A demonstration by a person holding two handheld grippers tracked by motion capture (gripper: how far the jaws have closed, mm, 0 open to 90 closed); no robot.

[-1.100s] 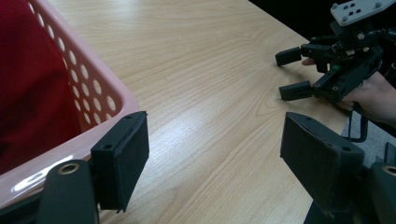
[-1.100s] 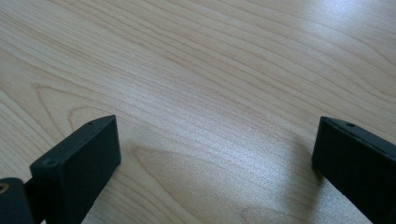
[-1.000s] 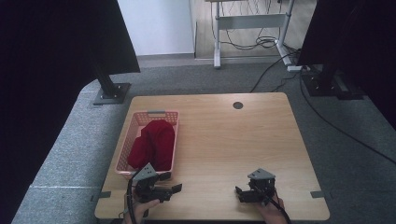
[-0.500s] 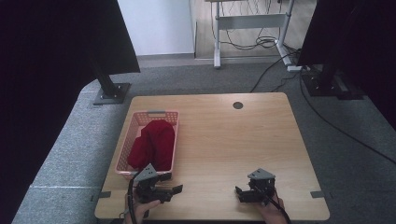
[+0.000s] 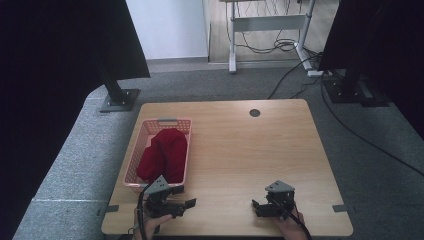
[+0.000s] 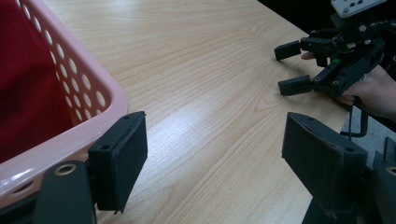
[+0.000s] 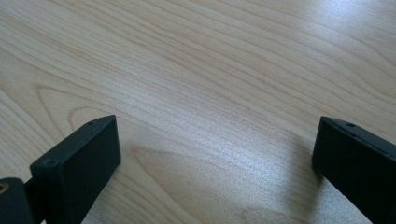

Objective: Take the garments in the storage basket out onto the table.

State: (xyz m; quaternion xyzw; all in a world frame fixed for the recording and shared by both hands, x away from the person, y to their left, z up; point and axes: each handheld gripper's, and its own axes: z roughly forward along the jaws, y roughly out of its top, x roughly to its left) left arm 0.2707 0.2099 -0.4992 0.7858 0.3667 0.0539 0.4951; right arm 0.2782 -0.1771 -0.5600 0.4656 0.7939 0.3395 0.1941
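Observation:
A pink plastic basket (image 5: 134,161) stands on the left side of the wooden table (image 5: 250,150), and a red cloth (image 5: 165,154) is bunched inside it. My left gripper (image 5: 182,197) rests open by the basket's near end, close to the front edge. In the left gripper view its jaws (image 6: 219,163) are spread wide with bare wood between them, the basket rim (image 6: 95,91) and red cloth (image 6: 28,93) at the left. My right gripper (image 5: 256,208) lies open near the front edge at the right, its jaws pointing left. Its own view has the jaws (image 7: 217,158) wide apart over bare wood.
A round cable hole (image 5: 254,112) sits near the table's far edge. Dark stands on metal feet (image 5: 119,99) flank the table on the grey carpet. Cables (image 5: 285,45) and a desk frame lie beyond. The other hand and gripper (image 6: 289,67) appear farther off in the left gripper view.

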